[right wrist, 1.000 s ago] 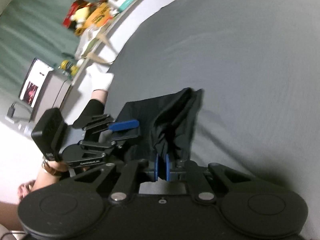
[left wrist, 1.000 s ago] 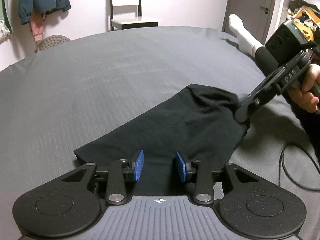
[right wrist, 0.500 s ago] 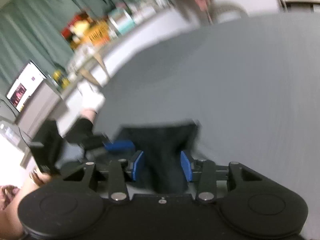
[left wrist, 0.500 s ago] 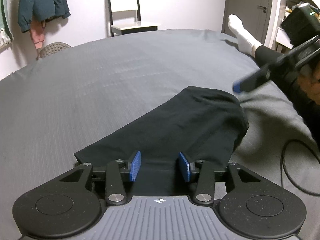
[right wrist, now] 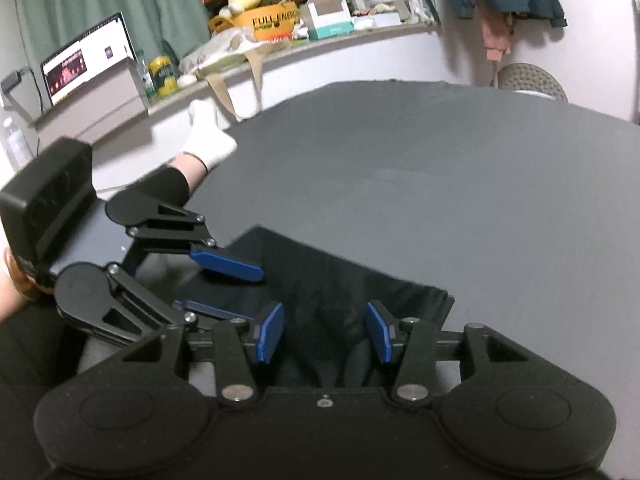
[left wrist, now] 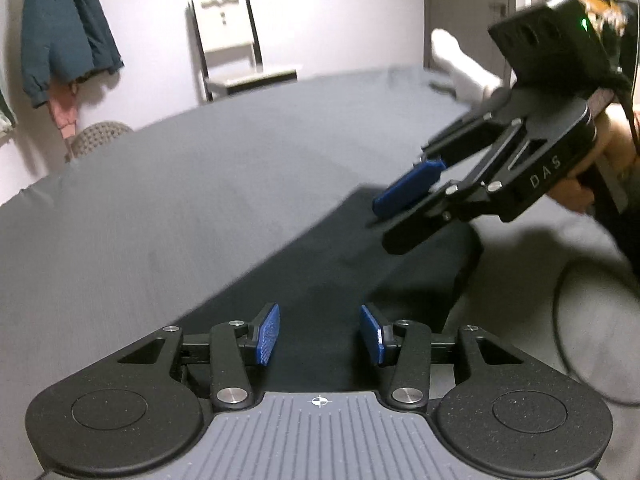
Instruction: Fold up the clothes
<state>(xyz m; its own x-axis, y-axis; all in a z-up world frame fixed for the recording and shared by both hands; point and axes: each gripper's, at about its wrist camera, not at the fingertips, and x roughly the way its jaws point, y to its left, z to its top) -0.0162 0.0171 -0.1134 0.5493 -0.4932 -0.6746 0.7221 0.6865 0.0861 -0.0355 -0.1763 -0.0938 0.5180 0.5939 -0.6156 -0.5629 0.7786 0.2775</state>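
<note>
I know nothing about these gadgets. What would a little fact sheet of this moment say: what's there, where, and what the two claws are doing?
surface: grey sheet
garment: black cloth, lying flat on the sheet
left gripper: open, over the cloth's near edge, holding nothing
right gripper: open, above the cloth's other end, holding nothing
person: a hand on the right gripper's handle; a foot in a white sock at the sheet's edge
background: chair, hanging jacket, laptop

Black garment point(left wrist: 360, 264) near end hidden behind left gripper point(left wrist: 320, 334) body.
</note>
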